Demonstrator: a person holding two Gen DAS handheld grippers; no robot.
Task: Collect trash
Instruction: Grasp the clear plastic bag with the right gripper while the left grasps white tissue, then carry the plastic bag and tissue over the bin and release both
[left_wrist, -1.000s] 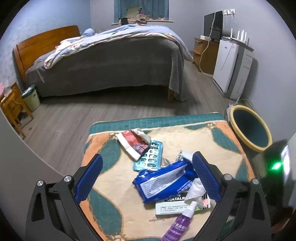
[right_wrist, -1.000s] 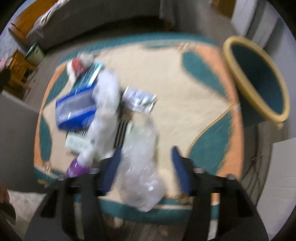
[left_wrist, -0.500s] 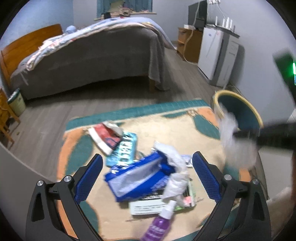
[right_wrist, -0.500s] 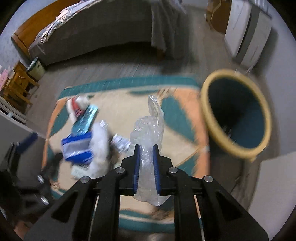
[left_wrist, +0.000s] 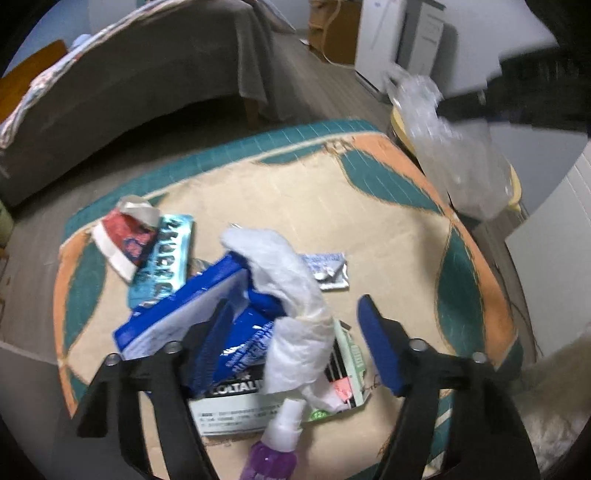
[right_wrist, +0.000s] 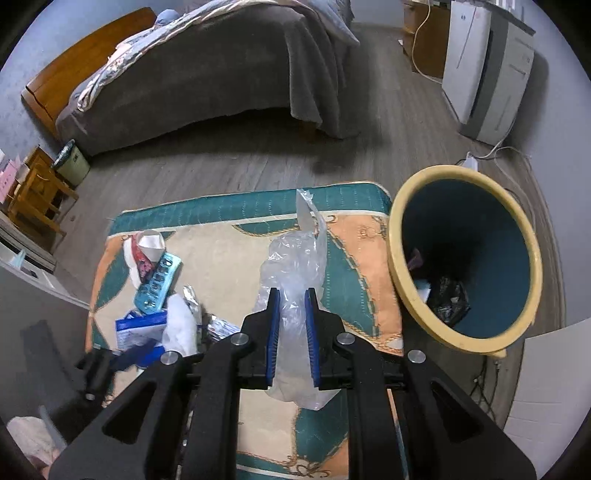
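We record the following on the patterned rug (right_wrist: 236, 254), working from left to right. A red and white wrapper (left_wrist: 123, 236) lies at the far left, touching a teal blister pack (left_wrist: 162, 258). Next comes a blue packet (left_wrist: 177, 314) with a white crumpled tissue (left_wrist: 291, 295) draped over it, a printed carton (left_wrist: 229, 406) beneath both, and a purple spray bottle (left_wrist: 273, 450) at the near edge. The left gripper (left_wrist: 291, 343) stands low over this heap; its jaws have just been closing, are half open, and straddle the tissue without pressing it. A small foil sachet (left_wrist: 328, 269) lies just beyond. The right gripper (right_wrist: 291, 314) is clamped narrowly on a clear plastic bag (right_wrist: 295, 266), held clear of the rug. At the right edge of the rug stands the yellow-rimmed bin (right_wrist: 395, 266), with dark refuse inside.
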